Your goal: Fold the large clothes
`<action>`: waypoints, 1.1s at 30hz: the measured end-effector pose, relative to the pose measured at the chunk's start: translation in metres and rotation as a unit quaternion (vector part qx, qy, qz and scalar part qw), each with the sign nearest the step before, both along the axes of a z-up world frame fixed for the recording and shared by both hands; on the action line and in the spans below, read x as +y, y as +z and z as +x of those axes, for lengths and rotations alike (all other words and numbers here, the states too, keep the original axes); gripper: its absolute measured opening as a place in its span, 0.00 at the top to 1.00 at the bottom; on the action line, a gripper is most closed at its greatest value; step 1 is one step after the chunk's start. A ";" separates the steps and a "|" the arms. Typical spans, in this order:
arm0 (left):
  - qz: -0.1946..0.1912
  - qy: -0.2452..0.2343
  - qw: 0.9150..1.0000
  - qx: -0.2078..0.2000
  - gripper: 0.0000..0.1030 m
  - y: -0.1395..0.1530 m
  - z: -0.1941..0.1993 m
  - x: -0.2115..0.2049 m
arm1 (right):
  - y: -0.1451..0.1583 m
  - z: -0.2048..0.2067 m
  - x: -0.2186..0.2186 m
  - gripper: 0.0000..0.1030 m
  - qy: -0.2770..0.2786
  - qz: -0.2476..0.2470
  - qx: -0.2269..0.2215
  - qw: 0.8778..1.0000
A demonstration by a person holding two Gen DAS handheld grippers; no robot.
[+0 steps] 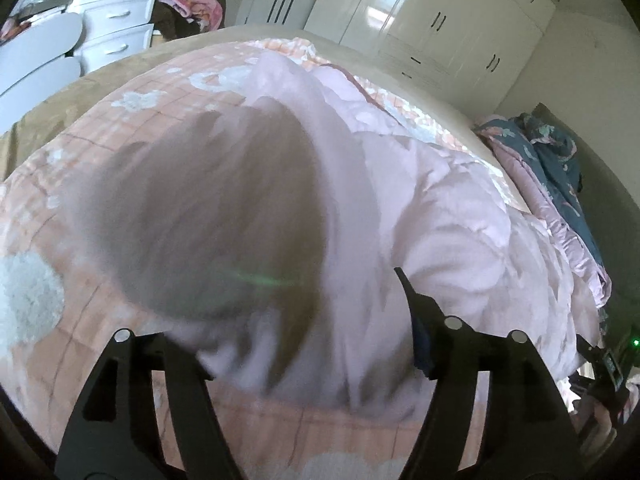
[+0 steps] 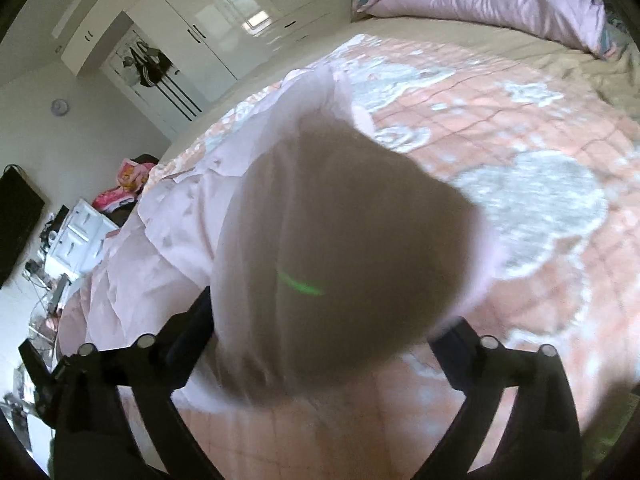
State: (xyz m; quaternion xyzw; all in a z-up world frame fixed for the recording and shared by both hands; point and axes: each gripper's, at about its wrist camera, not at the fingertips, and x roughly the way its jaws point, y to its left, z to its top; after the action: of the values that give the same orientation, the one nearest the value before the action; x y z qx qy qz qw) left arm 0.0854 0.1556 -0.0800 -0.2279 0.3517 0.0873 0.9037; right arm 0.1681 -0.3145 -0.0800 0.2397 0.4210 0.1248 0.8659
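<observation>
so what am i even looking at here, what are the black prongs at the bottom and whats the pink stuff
These are two fisheye cameras, one mounted on each handheld gripper a person carries; no robot arm is involved. The black prongs are the fingers. One picture looks along the left gripper, the other along the right gripper. Both look down on a bed with a peach flowered quilt. On it lies a pale pink garment, being folded. A blurred fold of it hangs between each pair of fingers, but both grippers stand open, so nothing looks clamped. White wardrobes stand behind.
</observation>
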 end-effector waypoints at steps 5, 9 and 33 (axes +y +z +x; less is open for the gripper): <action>0.011 -0.001 1.000 0.003 0.30 0.013 -0.023 -0.003 | 0.024 -0.026 -0.013 0.05 -0.006 -0.052 -0.018 0.998; 0.038 0.000 0.999 -0.006 0.16 0.034 -0.047 -0.010 | 0.051 -0.050 -0.012 0.04 0.000 -0.082 -0.056 0.995; 0.102 -0.081 0.990 -0.060 0.09 0.113 -0.092 -0.102 | 0.160 -0.133 0.060 0.04 0.113 -0.156 -0.199 0.961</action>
State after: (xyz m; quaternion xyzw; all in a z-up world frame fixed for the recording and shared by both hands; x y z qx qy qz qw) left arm -0.0063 0.0537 0.0332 -0.1104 0.3031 0.0352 0.9459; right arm 0.0351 -0.2548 0.0798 0.0226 0.2785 0.1999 0.9391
